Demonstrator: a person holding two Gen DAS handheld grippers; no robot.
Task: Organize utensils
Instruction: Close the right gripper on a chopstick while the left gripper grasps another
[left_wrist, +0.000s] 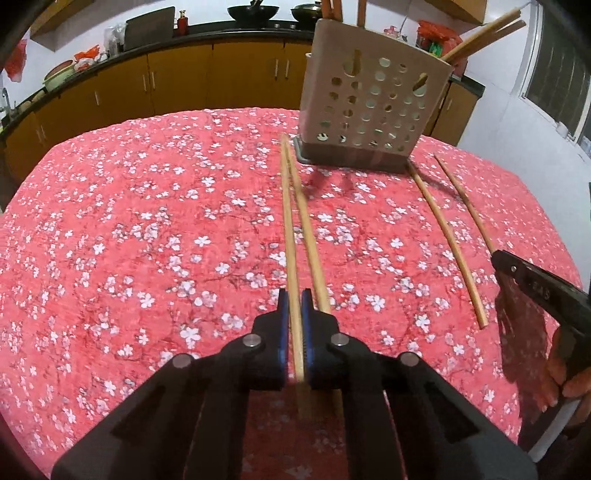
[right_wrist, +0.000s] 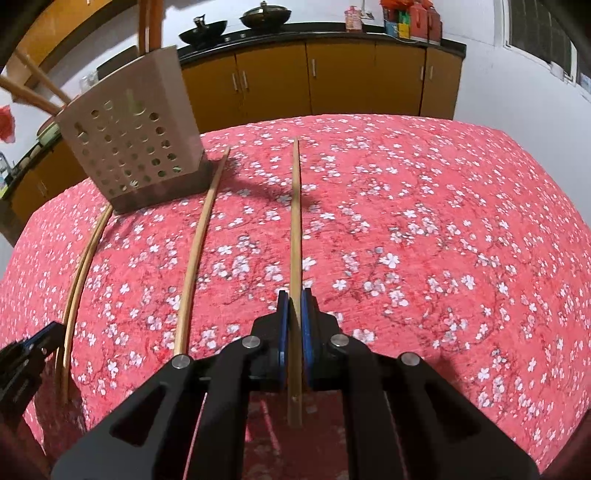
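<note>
Both hand-held grippers clamped on a chopstick each

The left hand-held gripper (left_wrist: 294, 306) is closed tight on one chopstick (left_wrist: 290, 236), with a second chopstick (left_wrist: 308, 229) lying just beside it, both pointing toward the perforated utensil holder (left_wrist: 373, 107). The right hand-held gripper (right_wrist: 294, 306) is pinched on its own chopstick (right_wrist: 295, 221), right of the holder. One loose chopstick (right_wrist: 195, 258) lies between them on the floral worktop (left_wrist: 129, 221), its far end near the holder's base.

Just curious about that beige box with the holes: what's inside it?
Wooden sticks, apparently chopsticks, poke out of the perforated holder top, some leaning sideways. Through the holes only light and dark patches show; its walls hide the lower contents.
</note>
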